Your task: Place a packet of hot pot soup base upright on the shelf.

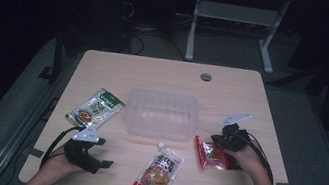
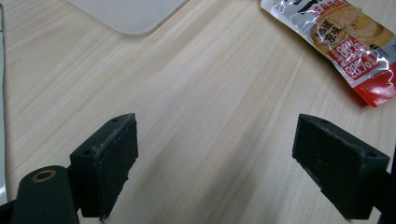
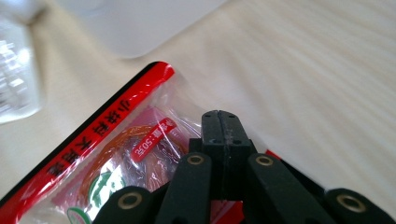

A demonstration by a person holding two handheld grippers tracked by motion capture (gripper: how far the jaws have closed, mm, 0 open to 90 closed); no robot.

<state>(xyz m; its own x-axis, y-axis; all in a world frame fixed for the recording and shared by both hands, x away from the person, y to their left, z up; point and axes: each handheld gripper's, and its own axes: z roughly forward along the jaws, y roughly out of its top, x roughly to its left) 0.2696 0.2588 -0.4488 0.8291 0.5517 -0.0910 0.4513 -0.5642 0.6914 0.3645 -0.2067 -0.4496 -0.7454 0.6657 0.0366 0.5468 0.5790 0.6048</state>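
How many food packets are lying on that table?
3. A green packet lies left of the clear tub, a spouted pouch lies in front of it, and a red packet sits right, pinched in the right gripper.

Three food packets lie around one clear tub [image 1: 162,114]: one green packet [image 1: 95,108] to the left of the tub, one spout pouch [image 1: 158,171] in front of the tub, and one red packet [image 1: 211,155] at the front right of the tub. There are two grippers.
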